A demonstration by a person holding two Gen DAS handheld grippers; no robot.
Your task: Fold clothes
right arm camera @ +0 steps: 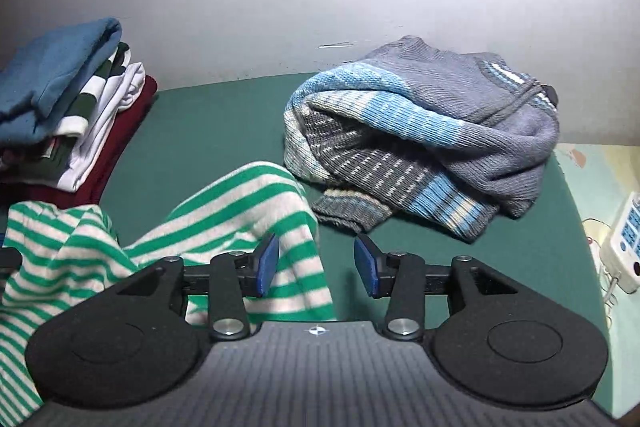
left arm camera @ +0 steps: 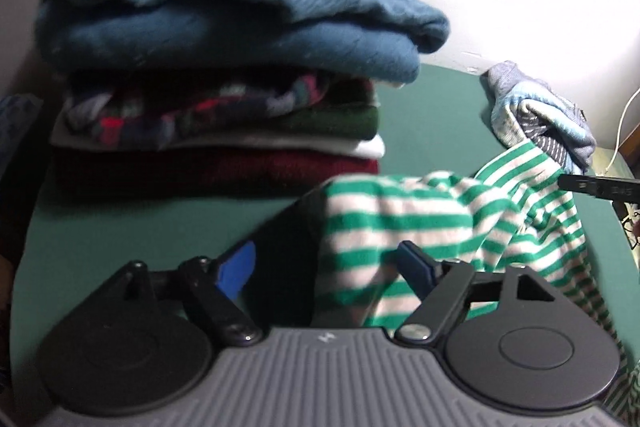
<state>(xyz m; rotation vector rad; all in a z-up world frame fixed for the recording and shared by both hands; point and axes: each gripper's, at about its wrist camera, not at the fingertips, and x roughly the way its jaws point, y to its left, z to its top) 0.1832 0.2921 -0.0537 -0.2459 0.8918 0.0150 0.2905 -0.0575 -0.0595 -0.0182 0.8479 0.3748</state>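
A green-and-white striped garment [left arm camera: 404, 223] lies bunched on the green table, draped between the jaws of my left gripper [left arm camera: 328, 265], which stands open around the cloth. It also shows in the right wrist view [right arm camera: 224, 215], at the left finger of my right gripper [right arm camera: 316, 263]. The right gripper is open, with the cloth's edge beside its left pad [right arm camera: 267, 263]. A folded stack [left arm camera: 224, 83] topped by a teal sweater stands at the back left. A crumpled grey-and-blue knit sweater [right arm camera: 424, 143] lies at the back right.
The green table surface [right arm camera: 216, 131] runs to a white wall behind. The table's right edge drops to a pale floor with a white power strip [right arm camera: 624, 243] and cables. The right gripper's tip [left arm camera: 596, 187] shows in the left wrist view.
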